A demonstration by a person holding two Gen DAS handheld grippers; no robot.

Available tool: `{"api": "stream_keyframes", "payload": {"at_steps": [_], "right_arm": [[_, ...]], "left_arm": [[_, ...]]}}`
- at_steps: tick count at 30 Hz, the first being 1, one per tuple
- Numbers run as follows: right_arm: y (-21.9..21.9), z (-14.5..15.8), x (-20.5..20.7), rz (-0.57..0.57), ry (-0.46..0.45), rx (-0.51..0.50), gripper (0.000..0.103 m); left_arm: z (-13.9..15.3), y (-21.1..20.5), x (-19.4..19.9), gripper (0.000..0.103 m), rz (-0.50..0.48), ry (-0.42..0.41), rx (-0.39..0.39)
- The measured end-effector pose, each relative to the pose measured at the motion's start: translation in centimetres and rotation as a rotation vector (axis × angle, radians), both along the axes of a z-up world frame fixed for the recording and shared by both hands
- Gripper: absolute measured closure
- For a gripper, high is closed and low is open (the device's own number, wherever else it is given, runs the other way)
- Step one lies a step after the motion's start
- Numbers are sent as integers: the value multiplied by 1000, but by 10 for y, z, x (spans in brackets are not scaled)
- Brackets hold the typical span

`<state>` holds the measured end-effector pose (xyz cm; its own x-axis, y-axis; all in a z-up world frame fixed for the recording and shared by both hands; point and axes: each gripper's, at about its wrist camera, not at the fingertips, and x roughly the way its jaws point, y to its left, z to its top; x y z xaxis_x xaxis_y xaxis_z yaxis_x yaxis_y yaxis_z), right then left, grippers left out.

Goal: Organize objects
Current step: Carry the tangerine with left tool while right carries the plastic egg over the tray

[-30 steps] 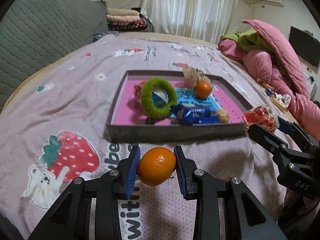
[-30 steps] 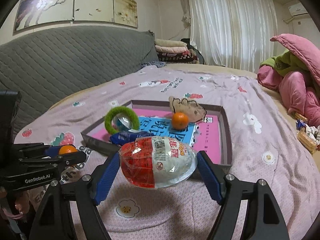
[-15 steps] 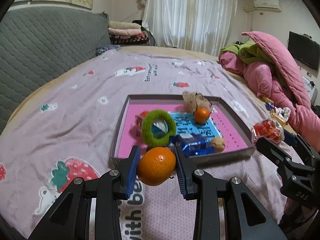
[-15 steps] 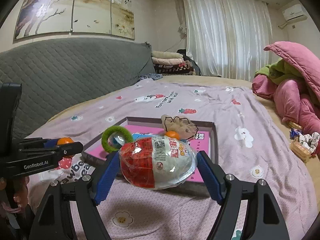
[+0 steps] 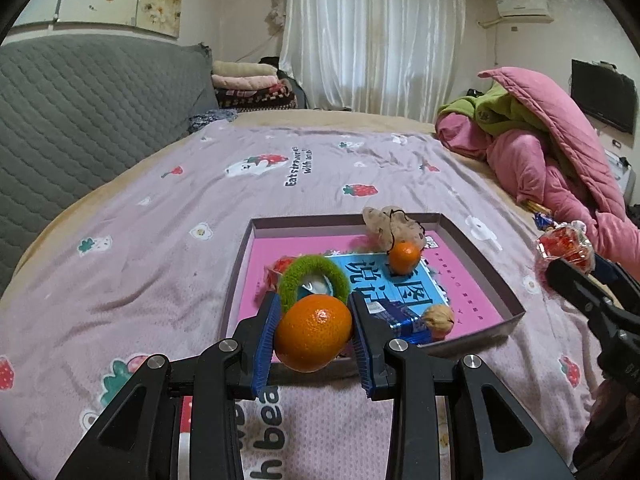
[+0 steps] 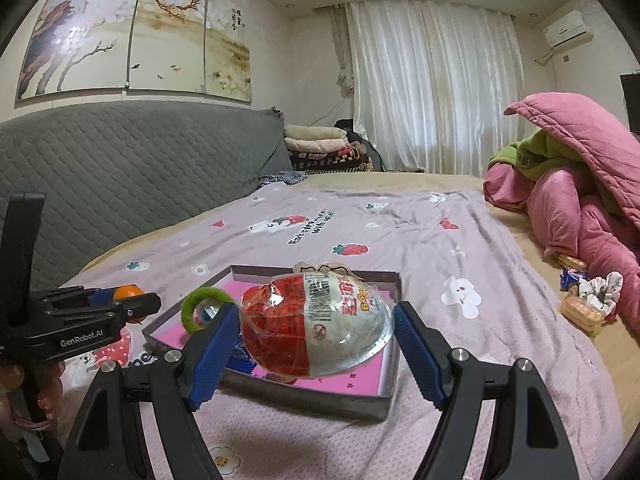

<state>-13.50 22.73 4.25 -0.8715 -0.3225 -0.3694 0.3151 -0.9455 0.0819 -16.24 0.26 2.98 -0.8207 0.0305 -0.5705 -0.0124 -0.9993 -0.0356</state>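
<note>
My left gripper [image 5: 314,336] is shut on an orange tangerine [image 5: 313,333], held in the air over the near edge of the grey box lid [image 5: 476,338] with the pink floor. My right gripper [image 6: 316,334] is shut on a red and white wrapped egg-shaped snack [image 6: 316,326], held above the lid's near wall [image 6: 304,396]. In the lid lie a green fuzzy ring [image 5: 314,280], a second tangerine [image 5: 405,258], a blue booklet [image 5: 394,288], a blue packet [image 5: 404,320], a walnut [image 5: 439,319] and a beige pouch [image 5: 390,222].
The lid lies on a lilac strawberry-print bedspread [image 5: 160,240]. A grey quilted headboard [image 5: 80,120] runs along the left. Pink and green bedding [image 5: 540,152] is piled at the right. Small wrapped snacks [image 6: 588,300] lie at the bed's right edge.
Both grippers have risen with their loads still held. The lid and bed now look lower and farther away in both views.
</note>
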Motion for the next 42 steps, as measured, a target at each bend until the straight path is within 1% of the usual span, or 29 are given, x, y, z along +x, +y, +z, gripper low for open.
{"api": "stream_keyframes", "payload": {"at_steps": [6,16,23,28,42], "right_arm": [[-1,4,-6,-3,8,12,25],[-9,2,-22,-1,-7,33,25],[-12,-4,-35,-14,-12,53,25],[-9,-8,-44,-16,-32,51,25],[-19,-28,-48,9,-80,77,25]], "left_arm": [[-4,-5,-12,68,15,0,-18],[-10,-17,-30,68,38,-8,-12],[-17,-24,-37,68,49,-21,-16],[-25,-27,-40,68,51,-34,-15],[-44,-26,-47,68,38,-59,-6]]}}
